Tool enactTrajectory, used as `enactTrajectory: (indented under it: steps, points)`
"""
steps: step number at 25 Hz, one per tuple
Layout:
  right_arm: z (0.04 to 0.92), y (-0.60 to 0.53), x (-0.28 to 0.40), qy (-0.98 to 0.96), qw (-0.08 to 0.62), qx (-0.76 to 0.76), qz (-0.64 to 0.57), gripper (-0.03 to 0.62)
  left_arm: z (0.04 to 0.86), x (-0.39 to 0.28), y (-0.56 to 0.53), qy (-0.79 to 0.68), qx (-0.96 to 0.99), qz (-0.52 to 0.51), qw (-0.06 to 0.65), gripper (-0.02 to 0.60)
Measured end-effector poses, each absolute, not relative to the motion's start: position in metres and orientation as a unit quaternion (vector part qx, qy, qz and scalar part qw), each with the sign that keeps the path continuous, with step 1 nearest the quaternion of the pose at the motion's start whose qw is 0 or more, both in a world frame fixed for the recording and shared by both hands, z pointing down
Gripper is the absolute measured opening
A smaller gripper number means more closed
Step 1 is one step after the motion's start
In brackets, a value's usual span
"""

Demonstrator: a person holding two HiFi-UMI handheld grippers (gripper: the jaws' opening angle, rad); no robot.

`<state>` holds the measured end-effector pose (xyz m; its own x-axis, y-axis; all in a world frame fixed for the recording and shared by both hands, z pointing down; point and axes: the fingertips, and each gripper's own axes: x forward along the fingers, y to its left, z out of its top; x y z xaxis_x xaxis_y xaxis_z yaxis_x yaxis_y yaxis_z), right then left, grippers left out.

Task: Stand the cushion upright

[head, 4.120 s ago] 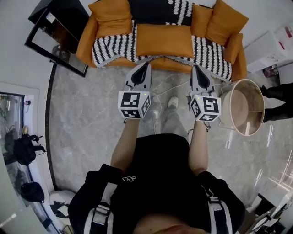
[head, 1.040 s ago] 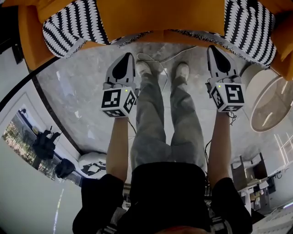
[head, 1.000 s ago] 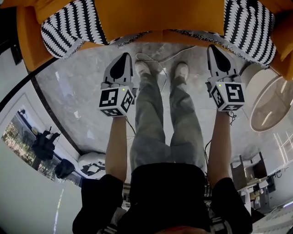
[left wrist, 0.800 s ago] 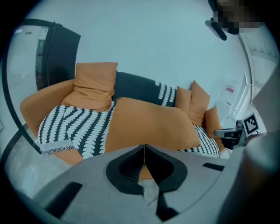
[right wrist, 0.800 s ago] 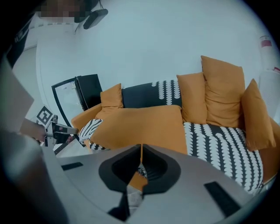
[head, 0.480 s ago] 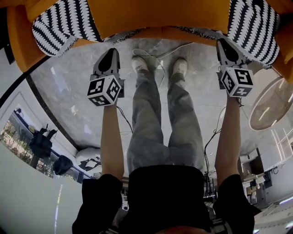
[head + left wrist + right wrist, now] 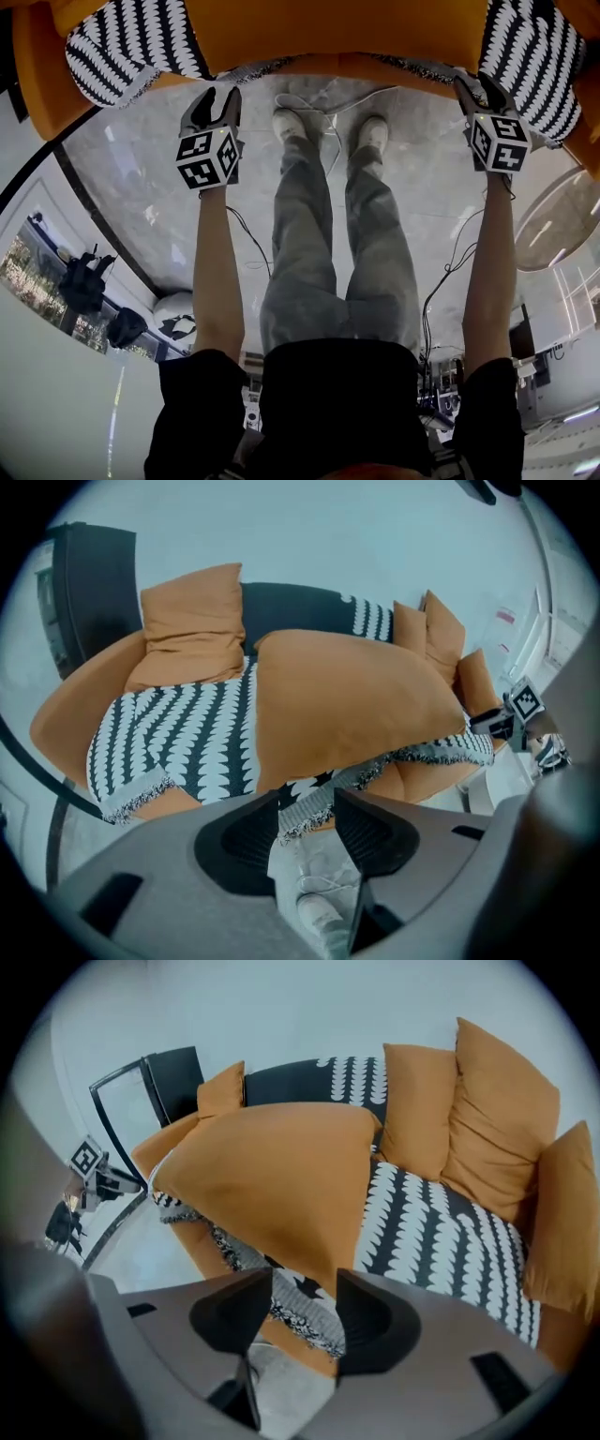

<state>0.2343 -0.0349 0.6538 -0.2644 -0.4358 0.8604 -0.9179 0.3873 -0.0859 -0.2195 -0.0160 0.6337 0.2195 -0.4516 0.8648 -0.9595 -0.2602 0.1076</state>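
Observation:
A large orange cushion (image 7: 347,705) lies flat on the sofa seat, over a black-and-white throw (image 7: 178,742). In the head view the cushion (image 7: 328,28) fills the top middle. My left gripper (image 7: 214,94) is at the sofa's front edge near the cushion's left corner. Its jaws are opening, and in the left gripper view (image 7: 307,817) only the throw's fringe shows between them, unpressed. My right gripper (image 7: 472,86) is at the front edge by the cushion's (image 7: 281,1176) right corner. Its jaws (image 7: 305,1307) are opening too, around fringe without touching it.
More orange cushions (image 7: 506,1119) lean on the sofa back, one at the left end (image 7: 192,611). A round side table (image 7: 562,225) stands at the right. The person's legs and shoes (image 7: 328,131) and a white cable (image 7: 309,103) are on the grey floor between the grippers.
Both grippers have moved apart and forward to the sofa's front edge. Their jaws, shut a second ago, now stand apart.

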Motion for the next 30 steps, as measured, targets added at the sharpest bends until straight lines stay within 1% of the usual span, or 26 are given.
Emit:
enactTrajectory:
  steps: [2, 6, 9, 12, 16, 22, 28, 30]
  points:
    - [0.661, -0.036, 0.240, -0.729, 0.415, 0.454, 0.300, 0.198, 0.643, -0.227, -0.019, -0.497, 0.696, 0.390, 0.340, 0.169]
    - [0.674, -0.044, 0.250, -0.725, 0.416, 0.453, 0.311, 0.201, 0.662, -0.243, -0.023, -0.500, 0.678, 0.423, 0.333, 0.175]
    - [0.683, -0.047, 0.257, -0.717, 0.433, 0.448, 0.312, 0.202, 0.676, -0.252, -0.029, -0.499, 0.667, 0.451, 0.321, 0.179]
    - [0.685, -0.052, 0.255, -0.718, 0.445, 0.439, 0.306, 0.201, 0.680, -0.256, -0.038, -0.493, 0.668, 0.458, 0.318, 0.180]
    - [0.683, -0.058, 0.242, -0.723, 0.443, 0.427, 0.314, 0.202, 0.681, -0.261, -0.043, -0.462, 0.681, 0.483, 0.298, 0.181]
    - [0.700, -0.063, 0.248, -0.725, 0.465, 0.409, 0.302, 0.196, 0.691, -0.234, -0.058, -0.453, 0.689, 0.484, 0.293, 0.179]
    - [0.699, -0.063, 0.234, -0.724, 0.468, 0.411, 0.296, 0.080, 0.691, -0.235, -0.056, -0.443, 0.697, 0.479, 0.297, 0.179]
    - [0.693, -0.062, 0.226, -0.723, 0.468, 0.416, 0.293, 0.057, 0.687, -0.237, -0.055, -0.440, 0.702, 0.473, 0.299, 0.165]
